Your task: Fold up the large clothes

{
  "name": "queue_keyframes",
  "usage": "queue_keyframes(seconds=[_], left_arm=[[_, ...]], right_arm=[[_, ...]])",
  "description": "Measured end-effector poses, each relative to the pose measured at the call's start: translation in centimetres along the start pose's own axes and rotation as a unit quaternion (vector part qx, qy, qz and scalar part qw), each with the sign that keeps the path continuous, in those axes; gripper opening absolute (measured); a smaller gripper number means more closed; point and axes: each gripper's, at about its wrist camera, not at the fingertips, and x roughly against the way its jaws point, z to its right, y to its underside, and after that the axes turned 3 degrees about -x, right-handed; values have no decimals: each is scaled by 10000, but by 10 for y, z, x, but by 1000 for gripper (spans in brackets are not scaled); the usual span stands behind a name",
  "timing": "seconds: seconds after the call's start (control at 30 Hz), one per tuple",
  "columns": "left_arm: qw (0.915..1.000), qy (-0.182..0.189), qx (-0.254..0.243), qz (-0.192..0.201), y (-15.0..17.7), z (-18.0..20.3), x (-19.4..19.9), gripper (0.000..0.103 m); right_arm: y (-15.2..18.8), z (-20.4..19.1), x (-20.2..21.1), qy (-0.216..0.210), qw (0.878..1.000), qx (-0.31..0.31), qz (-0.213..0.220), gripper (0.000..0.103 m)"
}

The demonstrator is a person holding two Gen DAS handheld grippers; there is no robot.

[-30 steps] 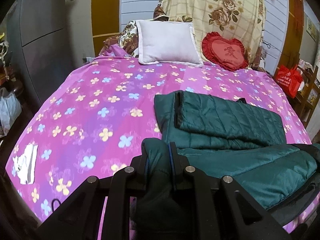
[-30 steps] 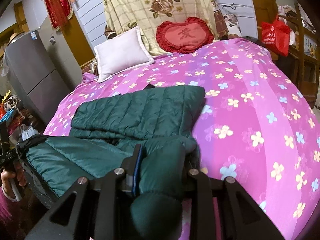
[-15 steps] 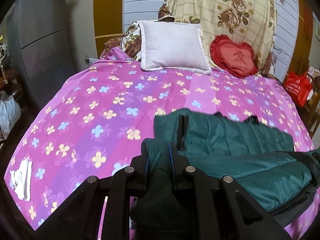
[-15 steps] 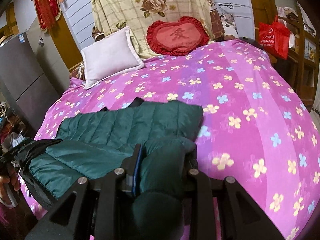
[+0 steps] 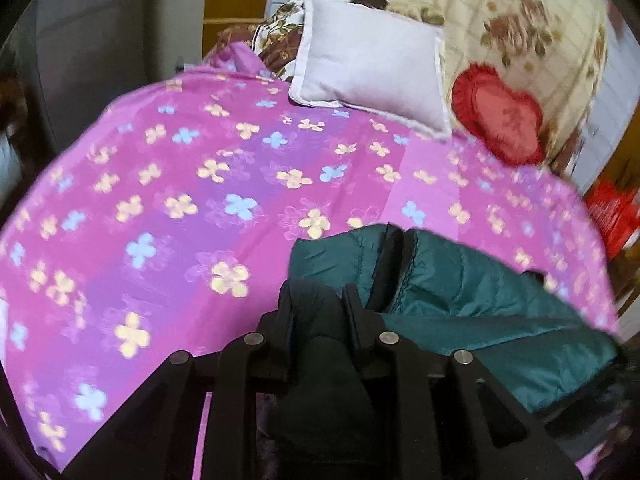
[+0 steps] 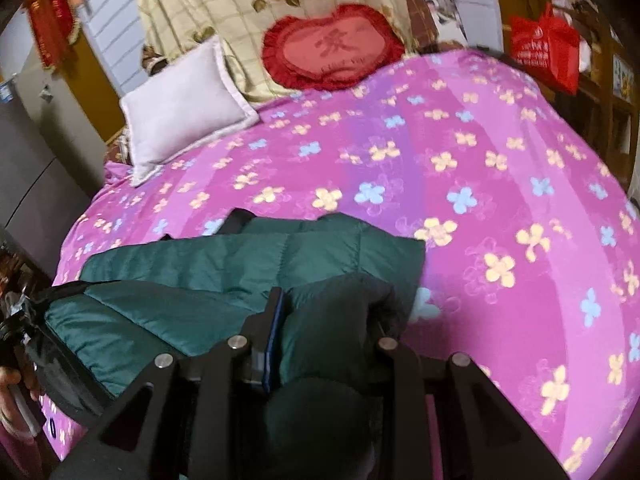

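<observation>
A dark green quilted jacket (image 5: 472,312) lies partly folded at the near edge of a bed with a pink flowered cover (image 5: 180,208). My left gripper (image 5: 320,304) is shut on a bunched edge of the jacket at its left end. My right gripper (image 6: 328,308) is shut on a bunched edge of the jacket (image 6: 224,264) at its right end. The near layer spans between both grippers, lifted over the folded part behind it. A black lining shows at the jacket's left end in the right wrist view (image 6: 60,356).
A white pillow (image 5: 372,76), a red heart cushion (image 5: 500,120) and a floral quilt (image 6: 208,4) stand at the bed's head. A red bag (image 6: 544,48) sits on shelving right of the bed. A grey cabinet (image 6: 24,184) stands to the left.
Both grippers have risen and moved forward over the bed with the jacket edge held. The near layer now covers more of the folded part. The left view has tilted.
</observation>
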Motion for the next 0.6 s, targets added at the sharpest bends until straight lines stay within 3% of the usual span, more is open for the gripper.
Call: queue_keyframes(seconds=[0.1,0.2,0.37,0.47,0.53,0.6], left_arm=[[9981,518,316,109,-8,-17,13,24],[9959,471,416,644,-16,-29,45,36],[9904,742,349,1109,-11,-44,85,38],[9894,886,-79,1147,10,-33,96,38],[9897,798,-376,1131,24,-24,97,38],[9899,764,-574,1045,34,-16,91,38]], right_arm=[[0,5,-12,-47,9999,-156,-17,28],[-2,5,-19,-21,9999,-161,-42,28],[-8,3,-25,43,9994,-296,-145,30],[-11,4,-26,26,9989,-418,-218,33],[-13,7,-22,-181,9980,-564,-225,41],[-14,11,-13,-623,9952,-744,-112,66]])
